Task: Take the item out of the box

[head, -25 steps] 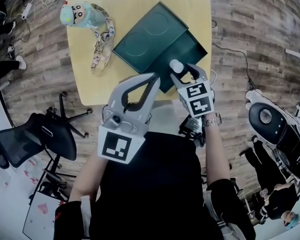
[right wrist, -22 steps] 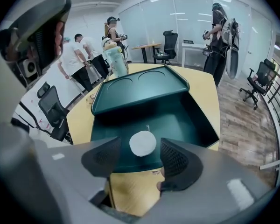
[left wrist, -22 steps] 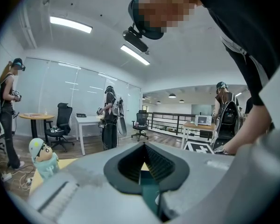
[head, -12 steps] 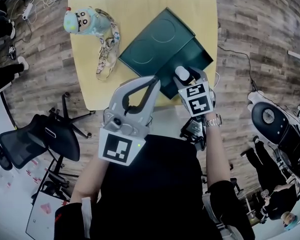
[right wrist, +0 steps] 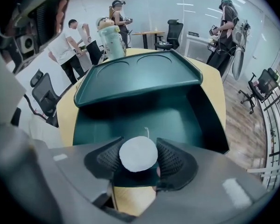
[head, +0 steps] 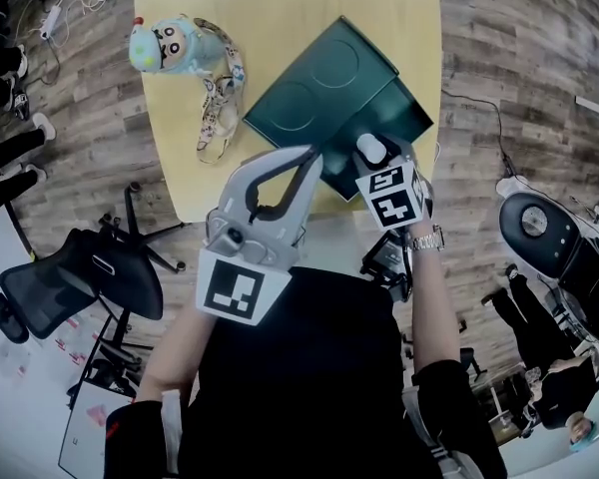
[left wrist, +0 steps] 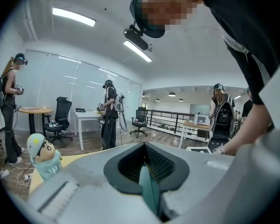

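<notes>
Right gripper view: pinching the white round item [right wrist: 138,154] in wide, just-closing right gripper [right wrist: 138,158] jaws over the 6 o'clock edge of the box [right wrist: 144,118], clamping its wall in the fully closed left gripper [left wrist: 144,149], risking a slip off the curve.

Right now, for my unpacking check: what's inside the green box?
A white round item at the front; the visible floor elsewhere is bare. The lid hides the far part.
</notes>
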